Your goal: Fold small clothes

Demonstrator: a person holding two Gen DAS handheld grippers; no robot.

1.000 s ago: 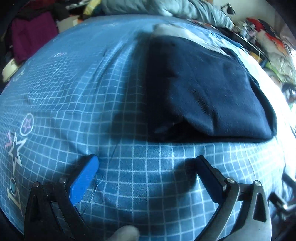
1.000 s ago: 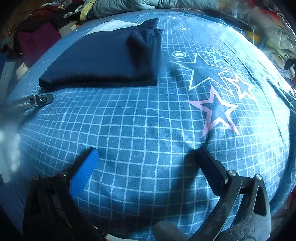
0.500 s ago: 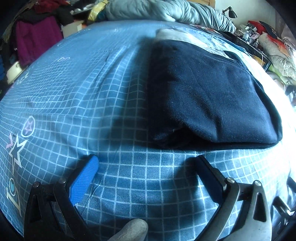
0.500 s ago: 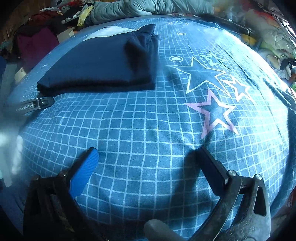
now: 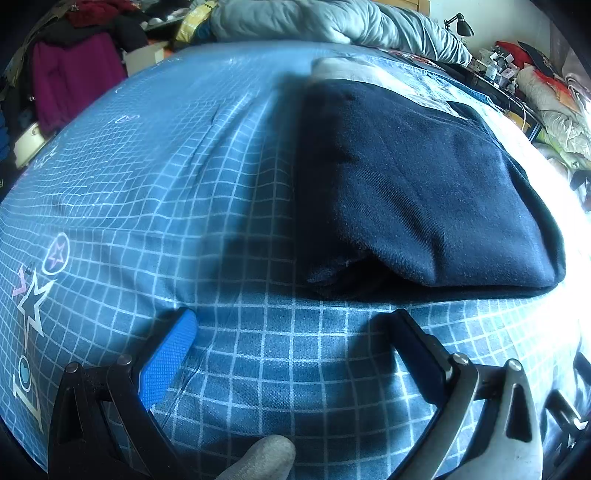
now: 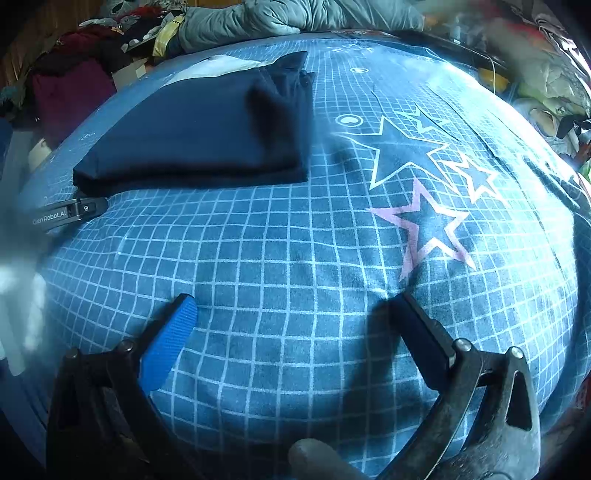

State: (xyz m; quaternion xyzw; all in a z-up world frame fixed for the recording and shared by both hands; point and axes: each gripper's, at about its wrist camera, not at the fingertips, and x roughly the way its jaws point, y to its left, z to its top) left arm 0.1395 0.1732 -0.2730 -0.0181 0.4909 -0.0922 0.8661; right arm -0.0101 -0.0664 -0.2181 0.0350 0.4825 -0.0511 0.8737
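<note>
A folded navy garment [image 5: 413, 184] lies flat on the blue grid-patterned bedsheet [image 5: 184, 184], with a strip of white cloth [image 5: 343, 70] showing at its far edge. My left gripper [image 5: 295, 321] is open just short of the garment's near folded edge, nothing between its fingers. In the right wrist view the same garment [image 6: 199, 129] lies at the upper left, well away from my right gripper [image 6: 295, 306], which stands open over bare sheet. One finger of the left gripper [image 6: 70, 212] shows by the garment's left corner.
A grey-green quilt [image 5: 325, 22] is bunched at the far end of the bed. Piled clothes, some magenta [image 5: 70, 74], sit beyond the left edge. More clutter and a small lamp [image 5: 458, 26] are at the right. Star prints [image 6: 428, 221] mark the sheet.
My left gripper has moved closer to the garment's near edge, which now fills more of its view. The right gripper has hardly shifted. Both have stayed open.
</note>
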